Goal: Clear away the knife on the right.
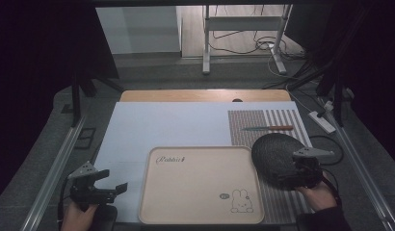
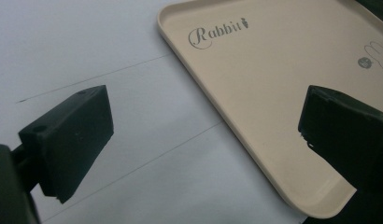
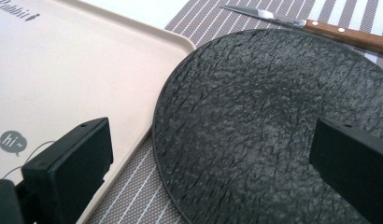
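Two claws, one per hand, both with jaws apart and gripping nothing.

Item 1: right claw (image 1: 301, 174), held low over the near part of the black plate (image 1: 275, 153). In the right gripper view the plate (image 3: 273, 130) lies between and beyond the spread jaws, which suggests a reach for its near rim; no contact can be made out.

Item 2: black plate, round, rough-textured, resting on the striped placemat (image 1: 263, 122) at the right of the counter (image 1: 176, 125). Its left edge sits just beside the right rim of the tray, possibly overlapping it; which of the two cannot be told.

Item 3: beige tray (image 1: 152, 192), bare, printed with a rabbit and lettering, set centrally near the person, probably as the destination for tableware.

Item 4: knife (image 1: 269, 128), wooden handle, lying flat on the placemat beyond the plate, apart from it.

Item 5: left claw (image 1: 111, 185), hovering above the counter just left of the tray (image 2: 217, 116), one jaw over the tray's near corner; it seems parked in readiness, perhaps to steady the tray.
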A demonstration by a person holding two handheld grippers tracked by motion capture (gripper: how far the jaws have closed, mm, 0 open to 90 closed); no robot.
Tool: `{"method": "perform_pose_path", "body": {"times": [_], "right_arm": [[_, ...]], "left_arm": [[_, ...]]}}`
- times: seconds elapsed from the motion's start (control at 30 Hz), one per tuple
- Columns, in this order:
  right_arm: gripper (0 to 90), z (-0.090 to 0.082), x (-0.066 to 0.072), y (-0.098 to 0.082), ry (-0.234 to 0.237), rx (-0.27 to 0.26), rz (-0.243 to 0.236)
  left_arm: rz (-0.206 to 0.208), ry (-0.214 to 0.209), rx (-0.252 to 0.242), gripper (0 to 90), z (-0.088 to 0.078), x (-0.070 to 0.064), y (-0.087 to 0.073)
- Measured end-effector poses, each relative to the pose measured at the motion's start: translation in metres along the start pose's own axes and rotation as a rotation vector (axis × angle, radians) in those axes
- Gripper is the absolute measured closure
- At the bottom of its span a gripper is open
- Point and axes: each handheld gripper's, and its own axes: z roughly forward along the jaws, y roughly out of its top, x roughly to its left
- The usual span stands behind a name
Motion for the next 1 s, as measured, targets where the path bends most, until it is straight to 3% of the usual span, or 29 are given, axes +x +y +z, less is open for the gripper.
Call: {"method": "perform_pose_path", "body": {"times": [0.5,1.0], "right_arm": [[0.0,0.017,-0.019,0.017,0.011,0.019,0.034],[0.0,0.049,-0.046,0.039,-0.037,0.045,0.02]], "left_arm": [[-0.006,-0.003,0.0,3.4,0.0,0.001,0.0],[-0.008,-0.001,0.002,3.4,0.0,0.001,0.0]]}}
